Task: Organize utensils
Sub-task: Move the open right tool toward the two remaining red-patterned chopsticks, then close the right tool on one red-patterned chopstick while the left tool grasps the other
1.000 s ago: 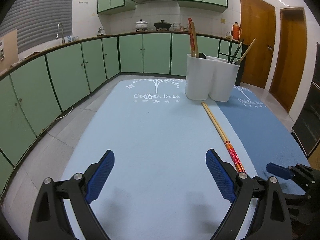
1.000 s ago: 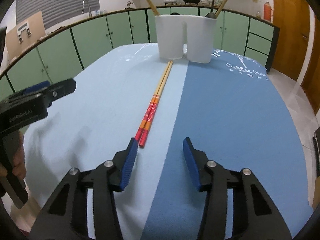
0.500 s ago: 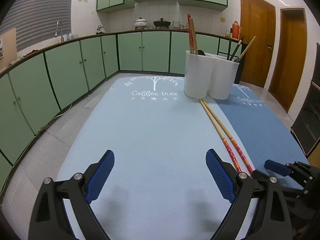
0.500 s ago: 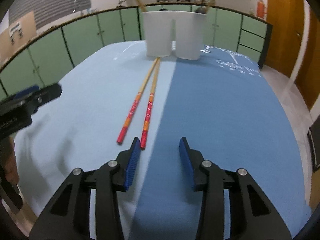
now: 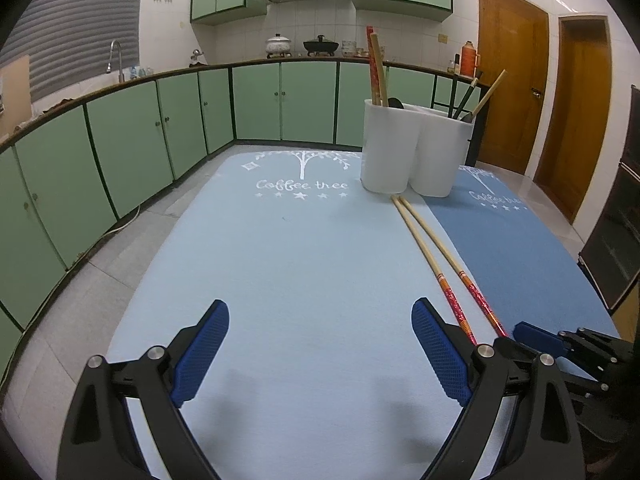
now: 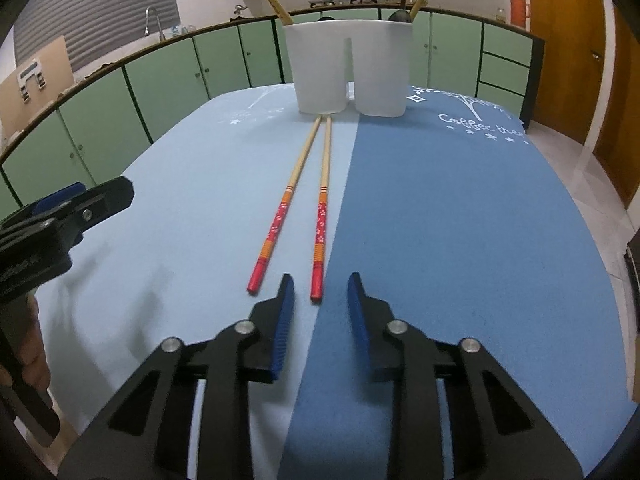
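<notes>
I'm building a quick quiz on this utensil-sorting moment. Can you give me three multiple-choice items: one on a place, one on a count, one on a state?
1. Where do the loose chopsticks lie?
A. On the mat, in front of the white holder
B. Inside the holder
C. On the floor

2. How many chopsticks lie on the mat?
A. One
B. Two
C. Four

3. How does the left gripper stand?
A. Shut on a chopstick
B. Shut on the holder
C. Open, with nothing between its jaws

Answers:
1 A: their plain ends reach the foot of the white holder on the blue mat.
2 B: two lie side by side.
3 C: only bare mat shows between its wide-set jaws.
</notes>
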Demonstrator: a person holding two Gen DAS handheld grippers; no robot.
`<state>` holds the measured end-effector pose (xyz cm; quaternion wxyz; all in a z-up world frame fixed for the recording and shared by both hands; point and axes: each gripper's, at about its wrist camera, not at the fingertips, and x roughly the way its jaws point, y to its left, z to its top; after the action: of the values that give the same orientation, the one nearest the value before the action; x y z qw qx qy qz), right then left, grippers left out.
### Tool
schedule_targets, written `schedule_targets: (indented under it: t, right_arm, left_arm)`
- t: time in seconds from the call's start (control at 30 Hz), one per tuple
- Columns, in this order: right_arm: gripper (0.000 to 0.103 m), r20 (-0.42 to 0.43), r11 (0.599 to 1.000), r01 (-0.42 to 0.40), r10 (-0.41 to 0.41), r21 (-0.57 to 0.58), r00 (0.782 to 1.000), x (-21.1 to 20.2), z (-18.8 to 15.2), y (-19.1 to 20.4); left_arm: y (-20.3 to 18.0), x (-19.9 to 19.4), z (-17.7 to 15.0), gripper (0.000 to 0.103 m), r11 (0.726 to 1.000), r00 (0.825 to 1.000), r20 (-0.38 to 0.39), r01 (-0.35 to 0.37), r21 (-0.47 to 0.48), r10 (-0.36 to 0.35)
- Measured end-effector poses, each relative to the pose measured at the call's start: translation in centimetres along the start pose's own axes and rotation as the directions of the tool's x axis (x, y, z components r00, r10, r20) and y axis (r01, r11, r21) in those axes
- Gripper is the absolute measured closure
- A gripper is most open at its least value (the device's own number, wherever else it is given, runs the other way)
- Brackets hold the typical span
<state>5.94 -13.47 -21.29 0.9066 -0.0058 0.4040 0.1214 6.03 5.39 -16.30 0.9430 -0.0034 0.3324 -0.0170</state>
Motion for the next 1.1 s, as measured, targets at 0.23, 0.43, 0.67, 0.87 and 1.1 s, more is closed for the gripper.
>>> schedule_targets:
  t: [0.23, 0.43, 0.67, 0.87, 1.1]
  right_arm:
    - [0.098, -0.001, 1.0, -0.006, 0.006, 0.007, 1.0, 0.2, 0.1, -0.1]
    - [0.098, 0.009, 0.998, 0.009, -0.01, 0.058, 1.0, -0.8, -0.2, -1.6]
    - [0.098, 0.015, 0.982, 0.056, -0.059, 0.18, 0.998, -2.1, -0.6, -5.6]
    - [0.098, 0.044, 0.979, 0.059, -0.068, 0.194, 0.997, -2.9, -0.2, -6.9]
    - [0.098, 0.062, 0.978, 0.054, -0.067, 0.199, 0.996, -2.9, 0.4, -7.4]
  left_arm:
    - [-1.0, 0.1, -0.1, 0.012, 1.0, 1.0, -0.004, 0.015, 0.014, -0.015]
    - [-2.3, 0.4, -0.1, 0.012, 0.999, 0.999, -0.018, 0.031, 0.028, -0.031]
    - [-4.7, 1.3, -0.7, 0.013, 0.996, 0.995, -0.055, 0.079, 0.03, -0.077]
    - [-6.9, 3.1, -1.6, 0.024, 0.993, 0.987, -0.117, 0.114, -0.006, -0.114]
    - [-8.2, 4.0, -1.9, 0.035, 0.994, 0.983, -0.149, 0.107, -0.028, -0.11]
